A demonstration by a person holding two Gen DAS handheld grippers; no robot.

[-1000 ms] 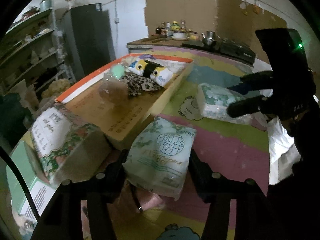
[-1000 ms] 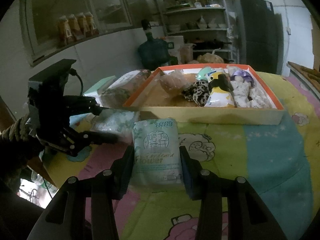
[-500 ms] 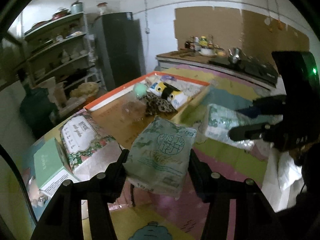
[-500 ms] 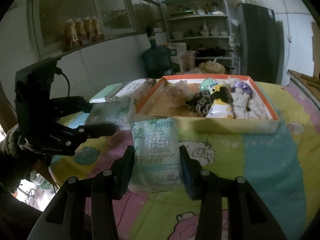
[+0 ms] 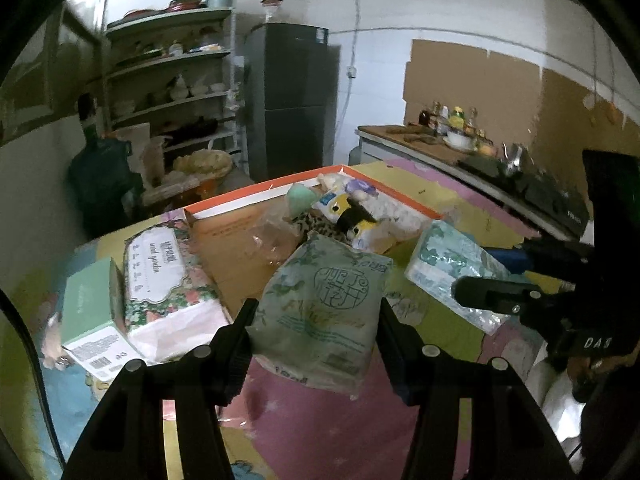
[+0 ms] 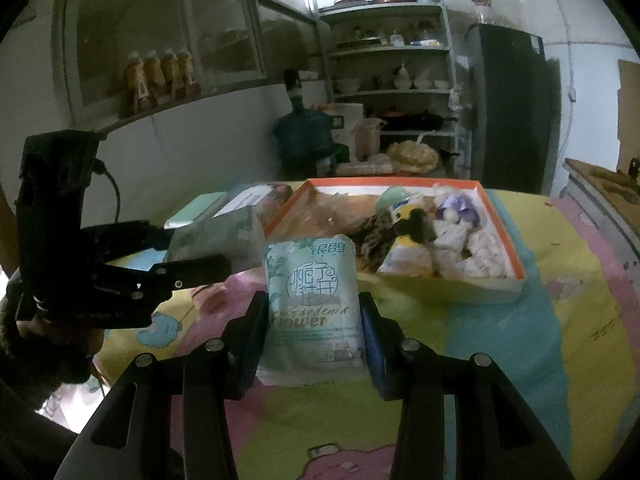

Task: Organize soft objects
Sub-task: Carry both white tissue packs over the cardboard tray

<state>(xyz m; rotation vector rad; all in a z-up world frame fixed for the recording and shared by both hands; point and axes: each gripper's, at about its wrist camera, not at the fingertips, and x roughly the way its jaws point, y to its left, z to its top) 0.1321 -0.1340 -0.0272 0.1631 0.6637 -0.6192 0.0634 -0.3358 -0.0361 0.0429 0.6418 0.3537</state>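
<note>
Tissue packs are squeezed in both tools: the left tool (image 5: 316, 320) grips a green pack (image 5: 320, 308), and the right tool (image 6: 314, 320) grips a pale blue pack (image 6: 312, 308), each held up over the bright table (image 6: 520, 344). Farther back sits an orange-edged box (image 6: 502, 236) with soft toys (image 6: 412, 228) inside. A flowery tissue pack (image 5: 164, 276) lies left of the box.

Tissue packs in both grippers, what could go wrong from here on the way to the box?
The left gripper holds its tissue pack tilted by the sides; the soft wrap could slip. The right tissue pack may snag the orange-rimmed box wall. Inside, plush toys crowd one side.
</note>
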